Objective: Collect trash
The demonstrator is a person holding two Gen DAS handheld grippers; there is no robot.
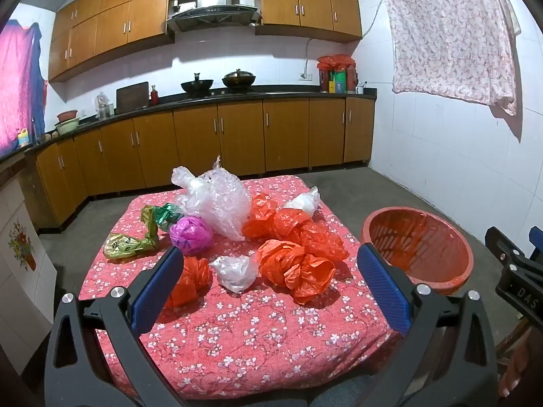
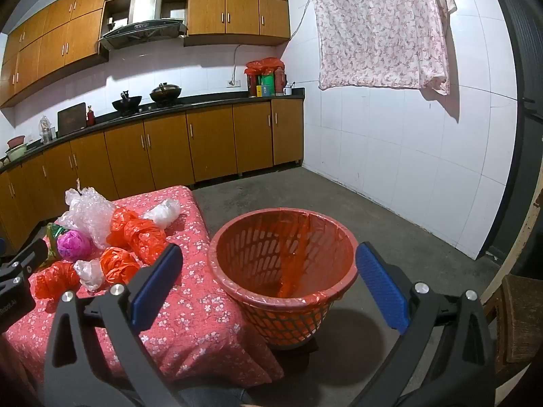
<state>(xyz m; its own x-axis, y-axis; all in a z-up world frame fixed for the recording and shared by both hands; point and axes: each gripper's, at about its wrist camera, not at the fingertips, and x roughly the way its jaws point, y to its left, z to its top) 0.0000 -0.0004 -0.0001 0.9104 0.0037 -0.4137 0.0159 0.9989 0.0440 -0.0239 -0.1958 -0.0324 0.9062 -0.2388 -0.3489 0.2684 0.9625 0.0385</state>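
Observation:
Several crumpled plastic bags lie on a low table with a red floral cloth (image 1: 237, 339): orange bags (image 1: 298, 268), a small white bag (image 1: 234, 273), a pink ball (image 1: 191, 234), clear bubble wrap (image 1: 220, 203) and a green-gold wrapper (image 1: 129, 244). A red basket (image 2: 281, 257) lined with an orange bag stands on the floor right of the table; it also shows in the left wrist view (image 1: 420, 247). My left gripper (image 1: 268, 288) is open and empty above the table's near side. My right gripper (image 2: 268, 285) is open and empty in front of the basket.
Wooden kitchen cabinets (image 1: 237, 135) with a black counter run along the far wall and left side. A white tiled wall (image 2: 407, 169) with a hanging floral cloth (image 2: 380, 27) is on the right. Bare concrete floor (image 2: 390, 237) surrounds the basket. A wooden chair (image 2: 519, 315) is at the right edge.

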